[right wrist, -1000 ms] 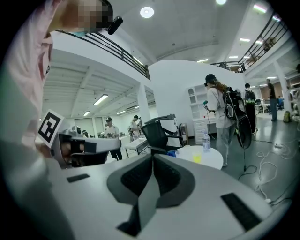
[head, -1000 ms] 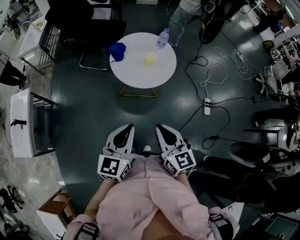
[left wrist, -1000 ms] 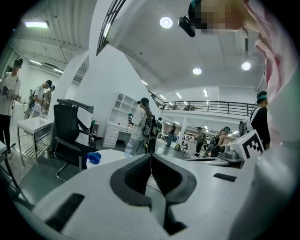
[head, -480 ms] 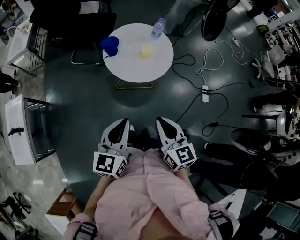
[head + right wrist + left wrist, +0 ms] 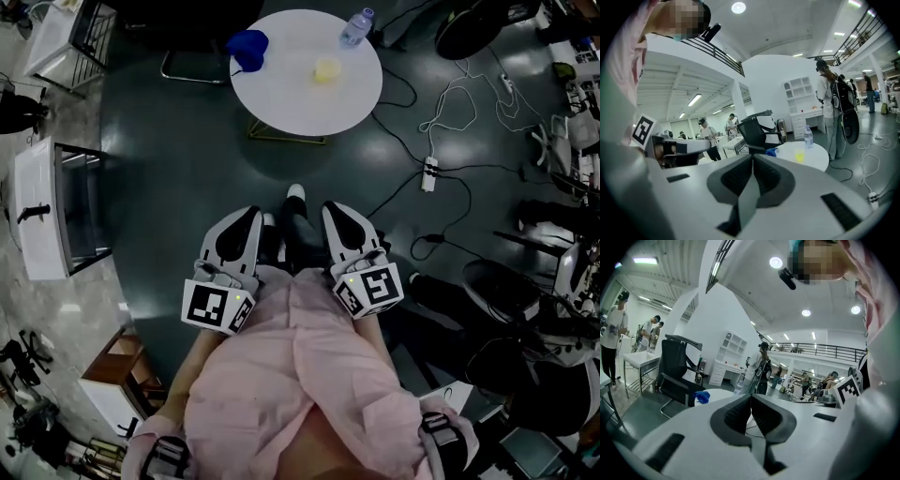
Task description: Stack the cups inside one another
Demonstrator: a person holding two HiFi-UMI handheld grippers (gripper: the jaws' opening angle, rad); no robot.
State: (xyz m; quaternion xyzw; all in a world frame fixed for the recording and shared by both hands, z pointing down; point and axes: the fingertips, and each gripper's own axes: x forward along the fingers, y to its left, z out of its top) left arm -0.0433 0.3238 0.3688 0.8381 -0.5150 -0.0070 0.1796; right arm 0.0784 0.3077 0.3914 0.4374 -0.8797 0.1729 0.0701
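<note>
Stacking is judged not begun: the blue cup and yellow translucent cup are seen apart on the round white table, well ahead of the left gripper and right gripper, both pressed together, empty.

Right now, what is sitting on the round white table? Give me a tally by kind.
Cups: 2, a blue cup and a yellow cup
water bottle: 1
Total: 3
</note>
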